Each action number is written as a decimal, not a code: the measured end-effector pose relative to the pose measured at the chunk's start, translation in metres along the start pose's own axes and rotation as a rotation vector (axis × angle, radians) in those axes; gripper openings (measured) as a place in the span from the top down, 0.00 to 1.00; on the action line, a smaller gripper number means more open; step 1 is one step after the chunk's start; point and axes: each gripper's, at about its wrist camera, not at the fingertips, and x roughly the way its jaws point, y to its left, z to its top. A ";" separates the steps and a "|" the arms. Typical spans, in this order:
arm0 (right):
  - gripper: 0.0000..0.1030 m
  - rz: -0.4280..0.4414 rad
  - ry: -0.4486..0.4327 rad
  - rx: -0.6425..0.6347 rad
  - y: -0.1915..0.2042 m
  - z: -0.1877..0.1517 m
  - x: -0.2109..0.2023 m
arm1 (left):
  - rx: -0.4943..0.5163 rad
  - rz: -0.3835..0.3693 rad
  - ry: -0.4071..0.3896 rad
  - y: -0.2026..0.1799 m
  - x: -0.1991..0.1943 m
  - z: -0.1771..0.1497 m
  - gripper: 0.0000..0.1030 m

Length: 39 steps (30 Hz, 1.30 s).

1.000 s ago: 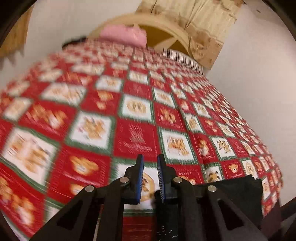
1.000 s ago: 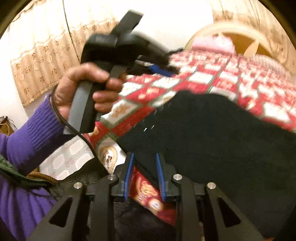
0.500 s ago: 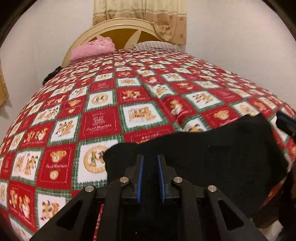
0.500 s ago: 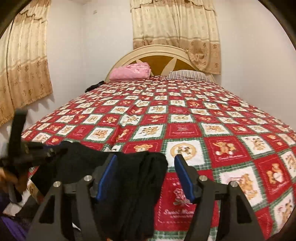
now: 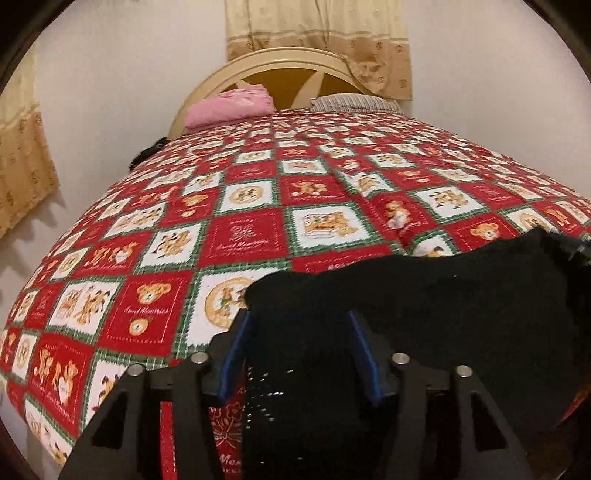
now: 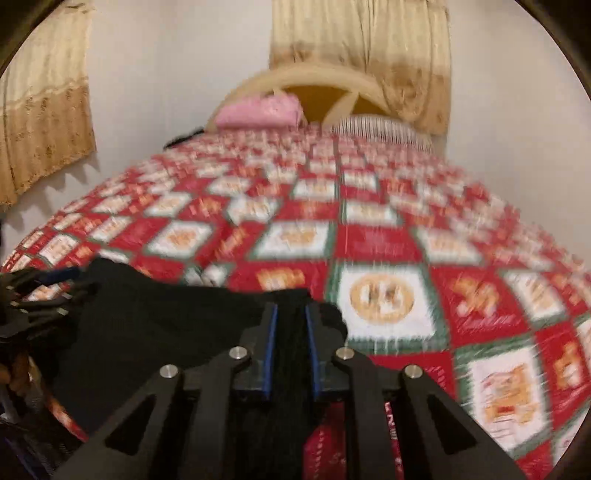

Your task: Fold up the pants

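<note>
Right wrist view: right tongs (image 6: 290, 330) closing on black pants (image 6: 166, 325) at the bed's (image 6: 369, 243) near edge; left tongs (image 5: 299, 332) opening around them; next, re-grip and fold.

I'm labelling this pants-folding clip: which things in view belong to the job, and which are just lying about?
In the job:
black pants
left gripper, jaws opening
right gripper, jaws closing on the pants
quilt under them

Lying about:
pink pillow
striped pillow
headboard
curtain

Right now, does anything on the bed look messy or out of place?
Only the black pants: bunched at the near edge of the quilt, partly hanging over it, not flat. The pink pillow and striped pillow sit neatly by the headboard.
</note>
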 end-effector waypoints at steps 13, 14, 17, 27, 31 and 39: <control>0.27 0.184 -0.073 0.357 -0.040 -0.019 -0.068 | -0.107 -0.135 0.009 0.042 -0.029 0.002 0.27; 0.27 0.164 -0.055 0.337 -0.034 -0.021 -0.062 | -0.120 -0.152 0.036 0.042 -0.025 0.000 0.27; 0.27 0.159 0.029 0.321 -0.022 -0.034 -0.045 | -0.148 -0.207 0.126 0.039 -0.009 -0.012 0.27; 0.37 0.021 0.058 0.141 0.019 -0.045 -0.038 | -0.197 -0.173 0.155 0.033 -0.003 -0.023 0.24; 0.40 0.012 0.059 0.133 0.019 -0.047 -0.037 | -0.205 -0.160 0.157 0.033 -0.005 -0.024 0.24; 0.40 0.004 0.045 0.130 0.023 -0.049 -0.035 | -0.203 -0.140 0.159 0.032 -0.005 -0.024 0.23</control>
